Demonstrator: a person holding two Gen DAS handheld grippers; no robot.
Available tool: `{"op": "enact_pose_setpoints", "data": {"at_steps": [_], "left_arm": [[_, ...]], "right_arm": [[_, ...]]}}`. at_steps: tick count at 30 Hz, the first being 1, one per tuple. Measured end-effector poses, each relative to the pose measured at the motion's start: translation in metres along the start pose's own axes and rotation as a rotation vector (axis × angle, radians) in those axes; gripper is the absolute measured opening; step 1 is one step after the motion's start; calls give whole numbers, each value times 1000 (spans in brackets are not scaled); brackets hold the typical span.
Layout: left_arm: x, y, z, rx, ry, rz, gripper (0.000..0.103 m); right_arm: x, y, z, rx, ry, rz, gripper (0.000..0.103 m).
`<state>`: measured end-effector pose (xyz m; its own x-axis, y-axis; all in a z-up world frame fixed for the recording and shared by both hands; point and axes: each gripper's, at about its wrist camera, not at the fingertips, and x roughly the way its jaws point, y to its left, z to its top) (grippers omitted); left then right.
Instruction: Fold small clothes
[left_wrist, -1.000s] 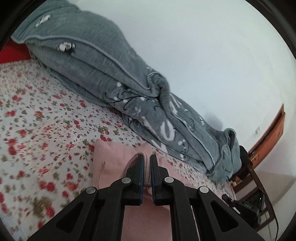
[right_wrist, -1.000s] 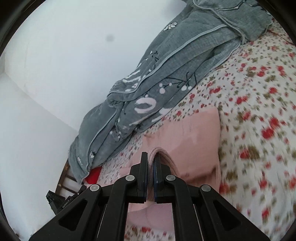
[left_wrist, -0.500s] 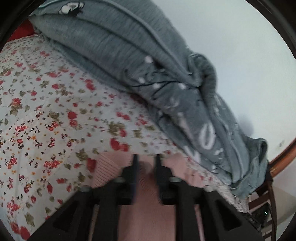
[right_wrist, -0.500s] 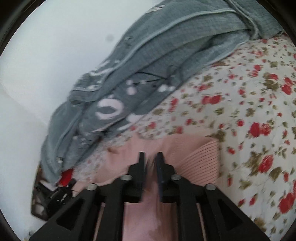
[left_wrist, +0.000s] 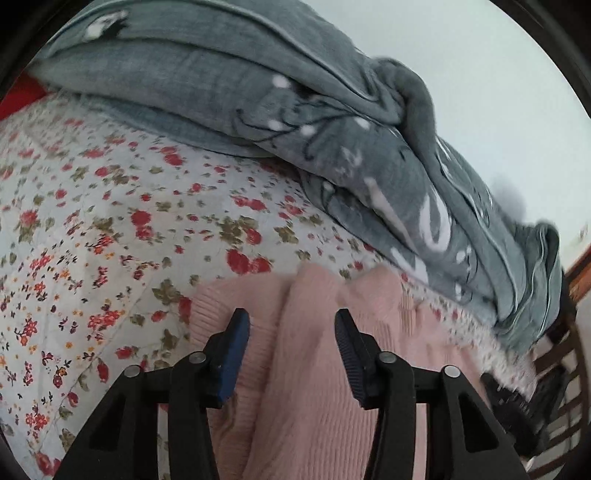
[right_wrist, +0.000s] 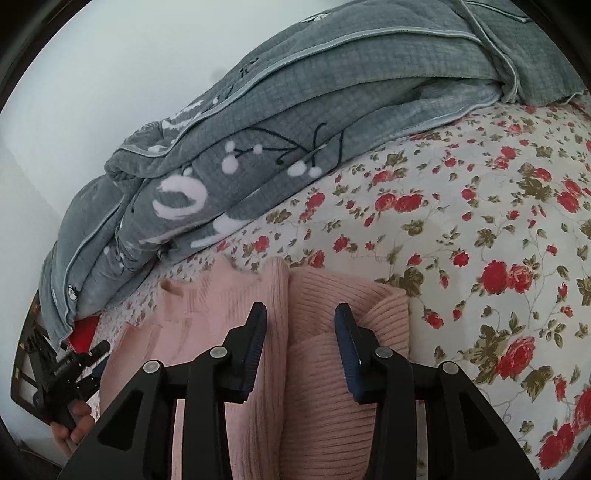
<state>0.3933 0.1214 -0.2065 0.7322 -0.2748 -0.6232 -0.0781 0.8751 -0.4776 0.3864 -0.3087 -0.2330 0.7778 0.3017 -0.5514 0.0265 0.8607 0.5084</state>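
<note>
The pink knit garment (right_wrist: 317, 369) lies on the floral bed sheet (right_wrist: 480, 221) directly beneath both spread-jawed, empty grippers, left gripper (left_wrist: 291, 325) and right gripper (right_wrist: 300, 317), long axis toward the grey blanket (right_wrist: 295, 110).

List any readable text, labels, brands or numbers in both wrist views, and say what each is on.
No text can be read in either view.
Grey blanket: white and black marks, a floral pattern; the large white shapes may be lettering, but not legible.
Pink knit garment: no tag or label showing.
Floral bedsheet: printed roses only.
Left gripper and right gripper: no markings visible.
</note>
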Motion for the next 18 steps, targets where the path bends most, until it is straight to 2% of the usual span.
{"op": "enact_pose_setpoints", "data": {"at_steps": [2, 4, 8, 9, 11, 12, 14, 17, 18], "left_arm": [[5, -9, -5, 58, 11, 16, 53], [11, -19, -10, 121, -1, 66, 55], [23, -22, -12, 152, -20, 130, 52], [23, -20, -11, 144, -28, 132, 33], [23, -9, -7, 87, -38, 119, 10], [21, 0, -5, 37, -34, 69, 8], [18, 13, -2, -33, -36, 19, 8], [18, 23, -2, -99, -22, -11, 8], [19, 27, -3, -128, -12, -20, 8]], "right_arm": [[4, 1, -1, -8, 13, -13, 40], [6, 2, -2, -19, 22, -22, 40], [2, 5, -3, -36, 0, -16, 41], [5, 6, -3, -45, 8, -23, 41], [7, 9, -4, -64, 16, -33, 41], [7, 11, -4, -71, 15, -35, 42], [7, 14, -4, -92, 15, -38, 43], [11, 19, -6, -127, 27, -62, 42], [13, 21, -7, -139, 32, -78, 37]]}}
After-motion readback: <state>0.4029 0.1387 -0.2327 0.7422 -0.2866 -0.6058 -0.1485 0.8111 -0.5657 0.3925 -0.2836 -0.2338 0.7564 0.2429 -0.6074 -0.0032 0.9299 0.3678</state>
